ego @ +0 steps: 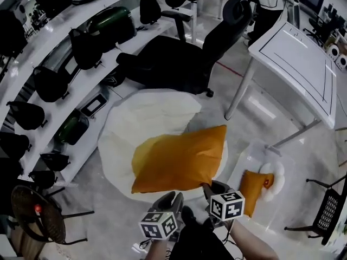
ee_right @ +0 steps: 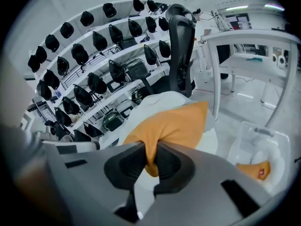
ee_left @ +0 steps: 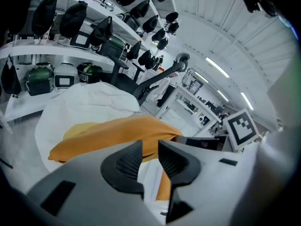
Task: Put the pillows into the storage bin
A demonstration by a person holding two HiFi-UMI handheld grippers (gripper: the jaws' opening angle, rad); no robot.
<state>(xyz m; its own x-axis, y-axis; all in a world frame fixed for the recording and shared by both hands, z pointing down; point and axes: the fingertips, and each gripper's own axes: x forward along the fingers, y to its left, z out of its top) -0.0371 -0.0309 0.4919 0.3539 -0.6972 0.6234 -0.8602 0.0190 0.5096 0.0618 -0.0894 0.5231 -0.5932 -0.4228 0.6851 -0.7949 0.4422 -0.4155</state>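
Right gripper (ego: pixel 209 188) jaws pinch one corner of the orange pillow (ego: pixel 179 158), hanging left of the storage bin (ego: pixel 245 157). Left gripper (ego: pixel 169 198) jaws gape, empty. That thin pinch could slip mid-swing.

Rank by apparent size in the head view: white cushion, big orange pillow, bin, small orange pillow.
1. white cushion
2. big orange pillow
3. bin (clear edges, unsure)
4. small orange pillow
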